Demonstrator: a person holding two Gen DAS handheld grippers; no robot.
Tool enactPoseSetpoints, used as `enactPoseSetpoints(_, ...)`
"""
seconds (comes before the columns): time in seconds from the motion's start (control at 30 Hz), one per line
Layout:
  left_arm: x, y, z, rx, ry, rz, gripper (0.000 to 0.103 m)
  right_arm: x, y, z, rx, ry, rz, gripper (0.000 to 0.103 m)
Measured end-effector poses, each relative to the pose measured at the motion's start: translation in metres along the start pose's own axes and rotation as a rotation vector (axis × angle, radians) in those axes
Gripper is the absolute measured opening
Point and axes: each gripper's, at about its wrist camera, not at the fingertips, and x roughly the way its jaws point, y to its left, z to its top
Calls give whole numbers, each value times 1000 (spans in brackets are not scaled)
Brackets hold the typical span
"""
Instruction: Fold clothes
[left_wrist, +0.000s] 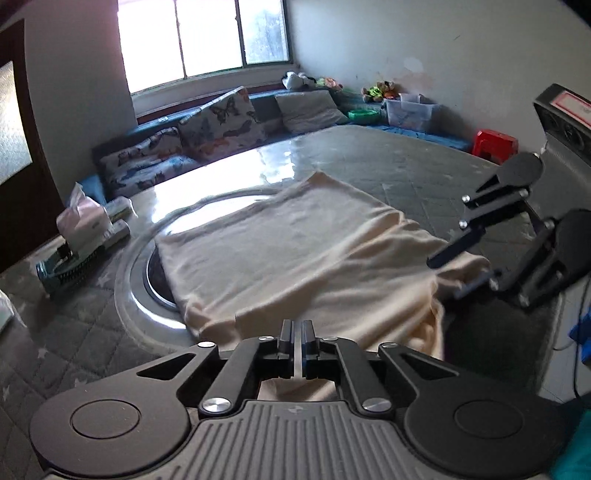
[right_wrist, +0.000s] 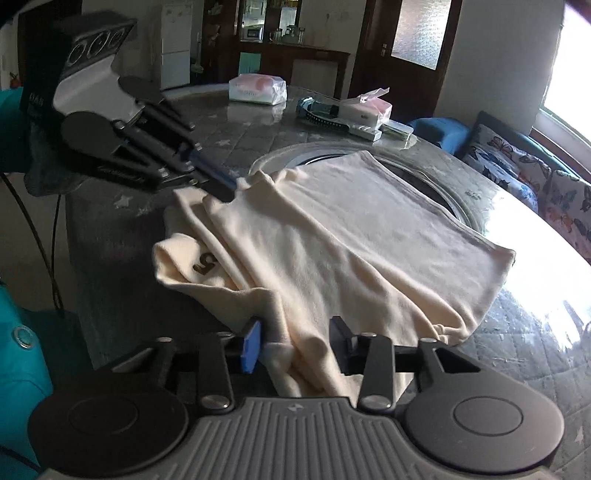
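Both tongs meet the cream shirt (right_wrist: 332, 236): left (left_wrist: 297, 334) pinching, right (right_wrist: 295, 343) spread.

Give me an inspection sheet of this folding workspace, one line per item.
Surface: grey quilted table cover with a round glass insert.
Job's things: cream knit garment, partly folded, bunched near the edge.
Clutter: tissue packs, teal tool.
Grippers: left claw shut on the garment's edge; right claw open, straddling cloth.
Cables: black cable beside the table.
Surroundings: butterfly cushions, window, red stool.
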Motion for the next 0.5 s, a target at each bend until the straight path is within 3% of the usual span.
enactPoseSetpoints(0.13, -15, -7, -13, 74, 10, -36, 14, 1, -8, -1, 44, 5, 15, 36)
enactPoseSetpoints(0.27, -24, -19, -26, 149, 21, -65, 29, 3, -12, 0, 82, 6, 18, 36)
enactPoseSetpoints(0.5, -23, -49, -37, 258, 8, -68, 29, 3, -11, 1, 86, 9, 9, 36)
